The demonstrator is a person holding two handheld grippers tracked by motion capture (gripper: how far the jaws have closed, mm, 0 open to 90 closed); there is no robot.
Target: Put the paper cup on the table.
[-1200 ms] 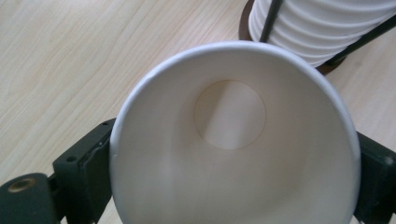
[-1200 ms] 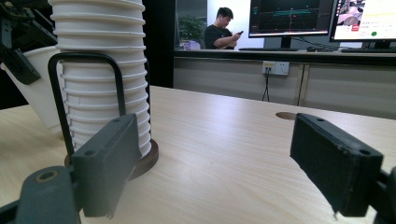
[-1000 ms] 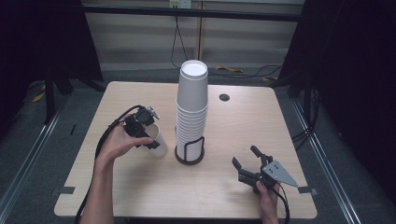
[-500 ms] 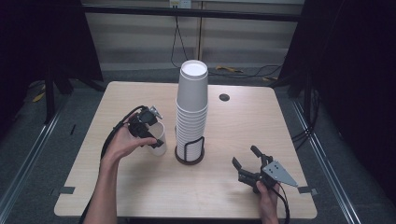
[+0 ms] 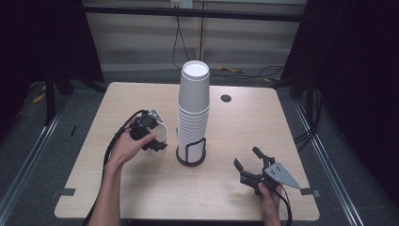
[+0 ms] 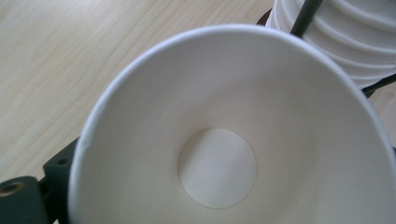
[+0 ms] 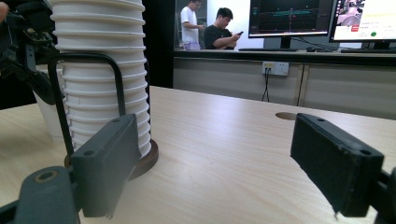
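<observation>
Since the earlier frame the left tool (image 5: 149,133) has moved a little closer to the cup stack (image 5: 193,113), and it brings the single paper cup (image 5: 160,134) with it; the right tool (image 5: 251,165) has stayed at its place. The left tool's jaws have just been opening and then closing a little again, with the cup between them. In the left gripper view the cup (image 6: 224,140) shows its open mouth and round bottom, with one dark jaw at its lower left side, so I judge that the left tool holds the cup, though the pads themselves are hidden. The right tool (image 7: 224,163) has its jaws wide apart with nothing between them, and it rests right of the stack and nearer to the person.

About progress: one cup is separate from the stack, just beside it on the left, near the black wire holder (image 5: 191,153). The work seems to be taking cups from the stack or adding them to it; which one I cannot tell. Many cups remain in the stack, so most of the work is probably left.

The cups are thin white paper, conical, with rolled rims that make ribs along the stack. The holder has a round dark base and thin metal loops. The surface (image 5: 141,188) is light wood-grain laminate, smooth and matte.
</observation>
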